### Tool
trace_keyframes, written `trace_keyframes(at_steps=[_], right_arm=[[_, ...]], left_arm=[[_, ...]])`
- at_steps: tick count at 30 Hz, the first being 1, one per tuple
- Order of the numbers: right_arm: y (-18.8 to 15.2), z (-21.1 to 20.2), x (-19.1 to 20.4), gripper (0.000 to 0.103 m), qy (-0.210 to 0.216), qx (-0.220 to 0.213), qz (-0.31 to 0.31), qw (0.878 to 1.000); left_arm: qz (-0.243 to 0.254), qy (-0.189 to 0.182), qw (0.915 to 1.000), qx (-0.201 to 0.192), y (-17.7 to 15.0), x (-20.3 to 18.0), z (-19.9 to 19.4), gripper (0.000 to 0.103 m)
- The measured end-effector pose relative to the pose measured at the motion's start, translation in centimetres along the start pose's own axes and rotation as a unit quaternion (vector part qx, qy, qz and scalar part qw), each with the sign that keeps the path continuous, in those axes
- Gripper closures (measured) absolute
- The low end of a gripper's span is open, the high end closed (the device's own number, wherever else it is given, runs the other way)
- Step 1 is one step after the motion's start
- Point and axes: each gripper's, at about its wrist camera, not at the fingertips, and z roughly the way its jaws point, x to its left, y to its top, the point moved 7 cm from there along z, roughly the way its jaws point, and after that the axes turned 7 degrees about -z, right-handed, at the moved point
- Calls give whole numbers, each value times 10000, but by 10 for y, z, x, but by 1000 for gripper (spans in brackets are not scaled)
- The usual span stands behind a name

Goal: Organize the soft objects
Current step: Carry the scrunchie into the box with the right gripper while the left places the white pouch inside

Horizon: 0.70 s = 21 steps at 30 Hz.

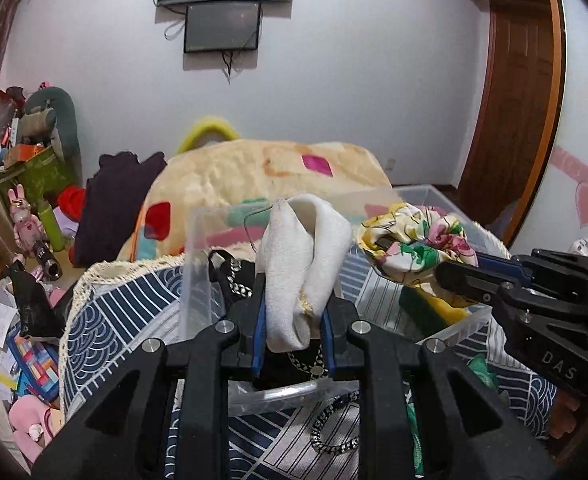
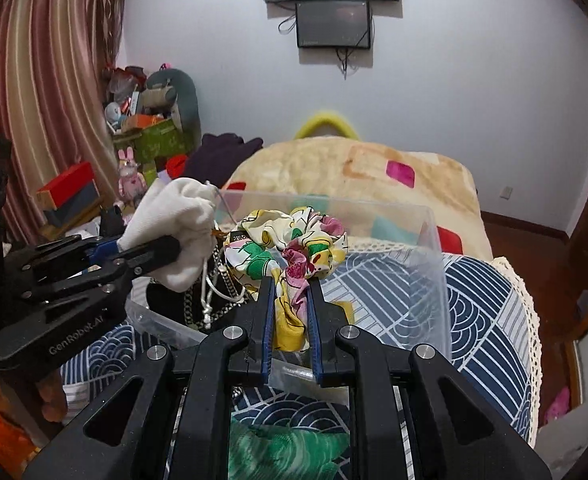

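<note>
My left gripper (image 1: 294,292) is shut on a white cloth pouch (image 1: 302,264) and holds it up over a clear plastic bin (image 1: 197,248). The pouch also shows at the left of the right wrist view (image 2: 173,224), clamped in the left gripper (image 2: 165,252). My right gripper (image 2: 291,280) is shut on a floral fabric piece (image 2: 289,248) above the same bin (image 2: 434,248). The floral fabric also shows in the left wrist view (image 1: 414,240), held by the right gripper (image 1: 450,272). A black bag with a metal chain (image 1: 233,276) lies inside the bin.
The bin sits on a blue and white patterned cloth (image 2: 486,300) with a lace edge. Behind it is a cream blanket (image 2: 354,168) with coloured patches. A dark garment (image 1: 113,200), toys and boxes (image 1: 29,184) crowd the left. A green cloth (image 2: 285,452) lies below.
</note>
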Motion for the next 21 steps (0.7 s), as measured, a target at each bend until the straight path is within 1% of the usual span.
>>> trace_keyframes(at_steps=[4,7,8,10,11,12,13,15,17,18,21], right_arm=[[-3,4,0,89,24,121,-25,9999],[-5,6,0,89,90,226,10,9997],[-5,7,-1,87,110,249,21,9996],[-6,6,0,87,130,245,21,9996],[-6,6,0,87,97,248,7,9996],[-7,6,0,87,71,264,-8,9996],[-6,7,1,85,70,277,-25,9996],[-6,7,3,77,104,317,-34,9994],[-7,6,3,72,122,323,-29,9994],[-7,5,4,72,123,314,-30,9994],[-6,-2,2,72,96,228,-35,9997]], left_arm=[[65,-4,9998,164,-6,-3,9,81],[134,-15,9997,207,-8,-5,10,81],[152,-19,9996,217,-9,-6,10,80],[169,-33,9995,251,-10,-7,10,78],[166,-46,9995,280,-11,-7,10,76],[157,-59,9994,314,-10,-6,11,70],[139,-77,9993,329,-10,-5,11,68],[102,-82,9994,333,-10,-5,11,58],[57,-124,9994,304,-9,-4,7,52],[47,-133,9995,275,-8,-3,5,50],[70,-113,9998,166,-6,-2,-5,47]])
